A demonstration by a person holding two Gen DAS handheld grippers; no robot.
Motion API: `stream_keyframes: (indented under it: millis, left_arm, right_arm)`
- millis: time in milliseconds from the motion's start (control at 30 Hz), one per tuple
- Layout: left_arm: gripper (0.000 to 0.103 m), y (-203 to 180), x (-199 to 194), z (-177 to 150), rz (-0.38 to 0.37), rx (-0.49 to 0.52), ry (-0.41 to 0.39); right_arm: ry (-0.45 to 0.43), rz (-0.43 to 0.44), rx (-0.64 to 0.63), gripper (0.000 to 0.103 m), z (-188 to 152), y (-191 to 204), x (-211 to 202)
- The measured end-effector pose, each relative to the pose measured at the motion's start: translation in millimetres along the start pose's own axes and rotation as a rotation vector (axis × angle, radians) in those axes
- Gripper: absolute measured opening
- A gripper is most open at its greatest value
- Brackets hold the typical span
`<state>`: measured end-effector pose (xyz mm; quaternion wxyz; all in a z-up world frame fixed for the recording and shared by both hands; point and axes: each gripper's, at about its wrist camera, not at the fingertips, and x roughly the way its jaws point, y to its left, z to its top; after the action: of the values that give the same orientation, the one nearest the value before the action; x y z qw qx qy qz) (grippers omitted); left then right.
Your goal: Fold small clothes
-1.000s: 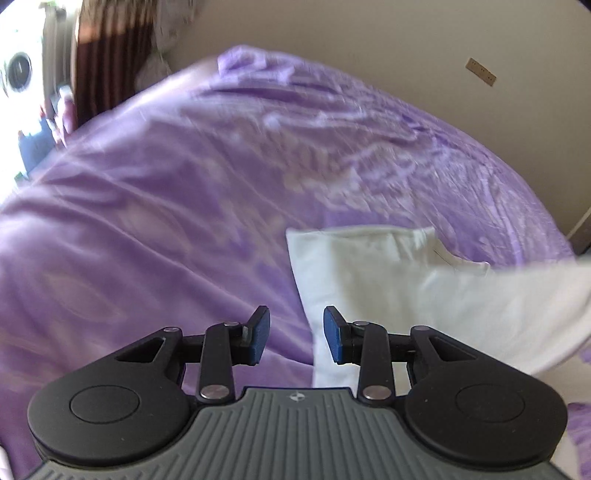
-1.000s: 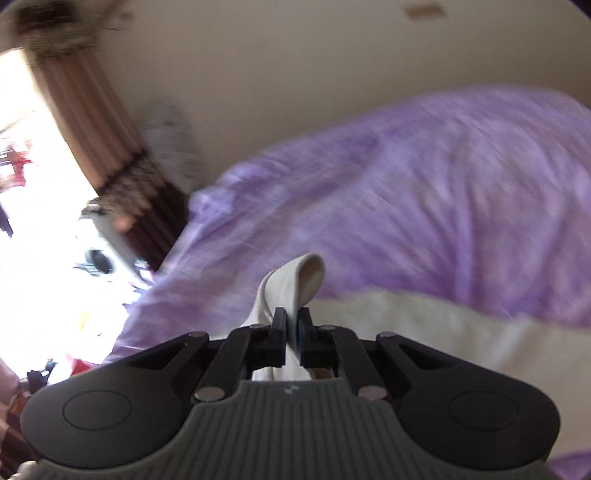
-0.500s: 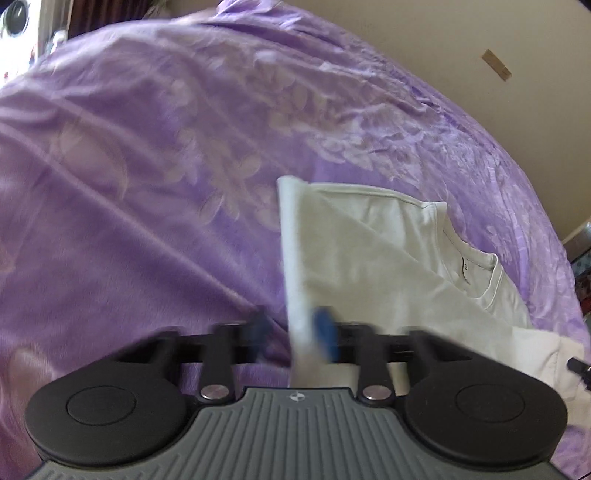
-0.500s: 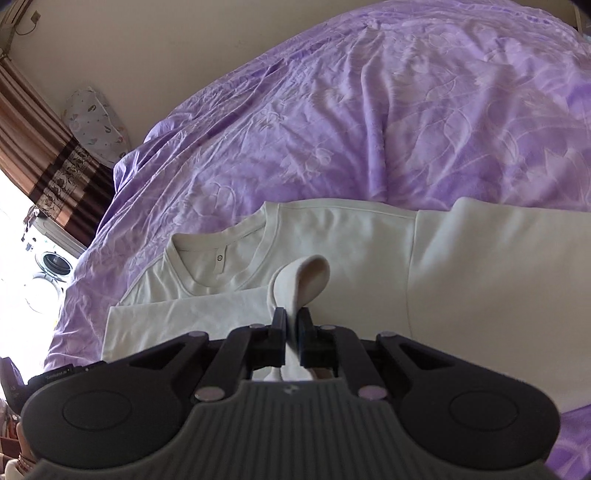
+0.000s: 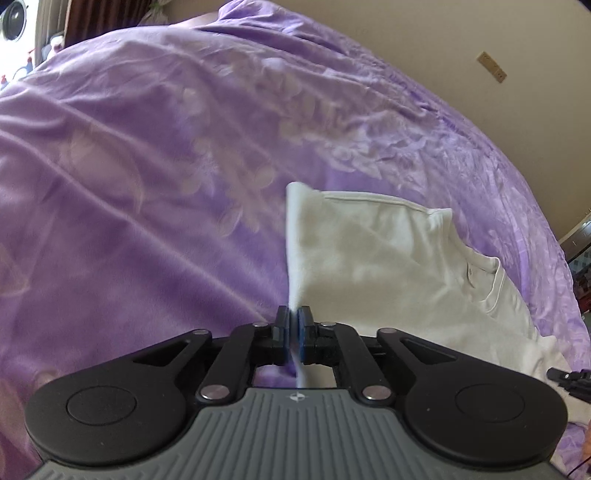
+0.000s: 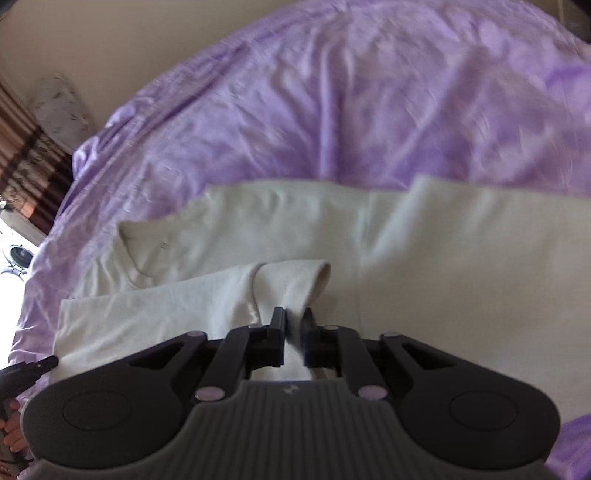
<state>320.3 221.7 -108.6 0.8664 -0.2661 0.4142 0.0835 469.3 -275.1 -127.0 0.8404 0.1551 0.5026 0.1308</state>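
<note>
A: Lying on the purple bedspread [image 5: 147,184], the cream shirt [image 5: 388,266]; left gripper [image 5: 294,325] clamping its edge, jaws just easing.

B: Right gripper [image 6: 294,321] loosening around a sleeve [image 6: 291,280]; curtain [image 6: 26,158] beyond the bedspread.

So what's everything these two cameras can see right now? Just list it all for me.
T-shirt: one, off-white, partly folded on the bed, an edge in each gripper.
Bedspread: one, purple with a pale floral pattern, under the shirt.
Wall: beige, behind the bed.
Wall plate: one, tan, high on the wall.
Curtain: one, brown striped, at the left edge of the right view.
Patterned pale object: one, against the wall by the curtain; cannot tell what it is.
Left gripper: one, black, blue pads, clamped on the shirt's edge.
Right gripper: one, black, jaws just easing apart, a fold of shirt between them.
</note>
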Motion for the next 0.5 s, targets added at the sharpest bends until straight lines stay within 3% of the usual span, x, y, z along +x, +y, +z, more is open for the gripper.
stream_keyframes:
  millis: [67,100,233,367,400,433,467,500]
  left_arm:
    - [0.016,4.2,-11.1,0.2,-0.004,-0.02,-0.007]
    - [0.023,4.4,-17.0,0.3,-0.006,-0.019,-0.005]
    - [0.055,-9.0,-35.4,-6.6,-0.015,0.066,0.023]
    - [0.059,-21.2,-35.5,-22.6,0.015,0.144,0.072]
    - [0.058,-23.3,-32.8,-26.5,0.036,0.165,0.081]
    - [0.042,-24.5,-30.7,-30.0,0.058,0.182,0.086]
    - [0.032,-25.3,-29.0,-33.5,0.074,0.199,0.095]
    - [0.007,-25.8,-27.1,-34.8,0.082,0.212,0.101]
  right_arm:
    - [-0.002,-0.023,0.001,0.038,-3.2,-3.2,1.0]
    - [-0.007,-0.025,-0.002,0.043,-4.7,-4.6,-1.0]
    - [0.011,-0.019,0.005,0.046,-13.6,-7.2,-11.7]
    - [0.061,-0.013,0.027,0.045,-29.9,-13.1,-10.2]
    - [0.064,-0.009,0.034,0.045,-34.2,-15.6,-8.8]
    - [0.062,0.001,0.042,0.042,-37.1,-17.7,-7.6]
    - [0.057,0.015,0.055,0.032,-38.9,-20.0,-6.6]
    - [0.052,0.028,0.072,0.024,-39.9,-22.6,-6.3]
